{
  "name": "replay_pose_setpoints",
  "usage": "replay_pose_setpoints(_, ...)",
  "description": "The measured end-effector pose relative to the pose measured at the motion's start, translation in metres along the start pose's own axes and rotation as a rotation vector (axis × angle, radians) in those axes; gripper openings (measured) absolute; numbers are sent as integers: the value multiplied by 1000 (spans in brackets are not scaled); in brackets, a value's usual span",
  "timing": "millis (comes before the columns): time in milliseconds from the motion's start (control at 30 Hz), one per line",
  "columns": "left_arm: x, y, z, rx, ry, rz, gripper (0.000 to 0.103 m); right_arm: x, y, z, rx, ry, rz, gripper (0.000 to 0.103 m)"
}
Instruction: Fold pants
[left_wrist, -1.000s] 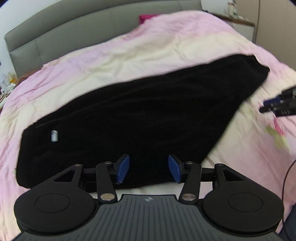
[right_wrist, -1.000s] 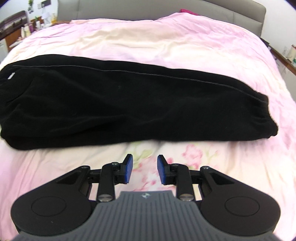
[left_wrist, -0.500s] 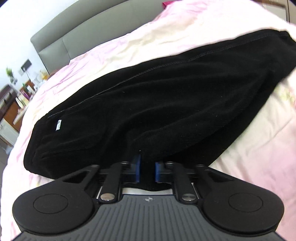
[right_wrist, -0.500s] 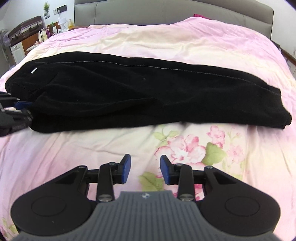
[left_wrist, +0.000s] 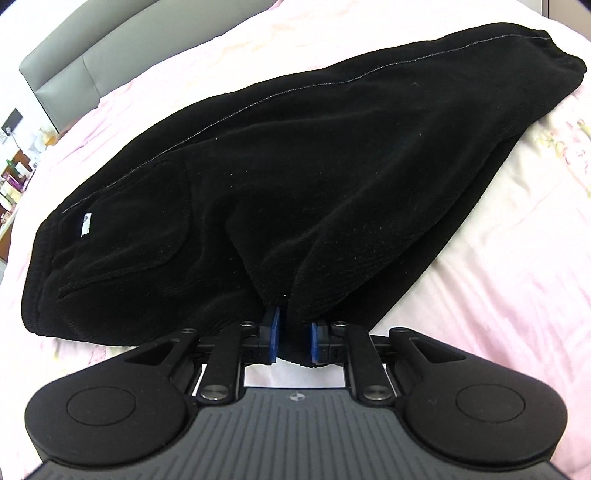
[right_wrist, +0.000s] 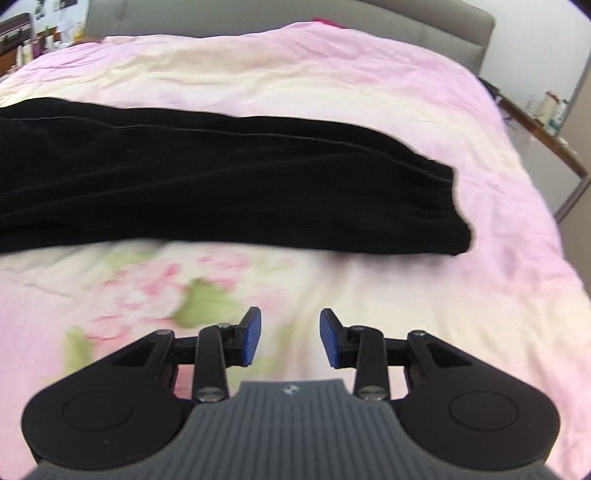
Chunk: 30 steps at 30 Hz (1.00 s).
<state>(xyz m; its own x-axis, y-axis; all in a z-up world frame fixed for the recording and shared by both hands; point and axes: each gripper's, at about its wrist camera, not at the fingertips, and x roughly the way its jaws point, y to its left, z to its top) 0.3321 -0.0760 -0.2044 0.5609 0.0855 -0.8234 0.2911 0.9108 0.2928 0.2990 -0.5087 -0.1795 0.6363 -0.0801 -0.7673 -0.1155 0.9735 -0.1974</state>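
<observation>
Black fleece pants (left_wrist: 332, 177), folded lengthwise, lie across the pink floral bedspread (right_wrist: 295, 74), near the bed's front edge. Left gripper (left_wrist: 293, 341): jaws pressed onto a bunched fold of the near edge of the pants, cloth pinched between blue pads. Right gripper (right_wrist: 290, 341): jaws spread, nothing between them, over bare bedspread, just short of the cuff end (right_wrist: 436, 214). Grey padded headboard (right_wrist: 295, 14) at the far edge.

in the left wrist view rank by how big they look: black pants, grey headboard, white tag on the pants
1. black pants, which fill most of the frame
2. grey headboard, only a strip showing and far off, so its true size is unsure
3. white tag
</observation>
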Motion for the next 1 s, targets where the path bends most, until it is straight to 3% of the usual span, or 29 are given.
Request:
replay_pose_setpoints(167,4,-13,0,61,13,29,17,20,-51,11,-68,8,-76,36)
replay_pose_setpoints(267,12,-18,2,90,44,23,19,34,-99,28,56,23,-58,37)
replay_pose_setpoints(333,10,-17,8,119,70,-9,25,45,-132,37,185,41,-14,40)
replay_pose_setpoints(400,0,-5,15,119,97,-76,43,56,-158,48,297,29,6,43)
replay_pose_setpoints(433,-4,3,19,115,109,-120,44,60,-167,53,328,20,23,43)
replay_pose_setpoints(633,-17,55,58,-58,101,-218,50,95,-194,103,306,-17,79,43)
replay_pose_setpoints(800,-9,88,82,-175,65,-150,51,144,-216,128,419,-25,100,46)
replay_pose_setpoints(867,-6,94,85,-197,66,-134,51,163,-227,128,525,-8,165,46)
replay_pose_setpoints(1000,10,103,86,-234,89,-120,51,177,-233,127,591,2,221,29)
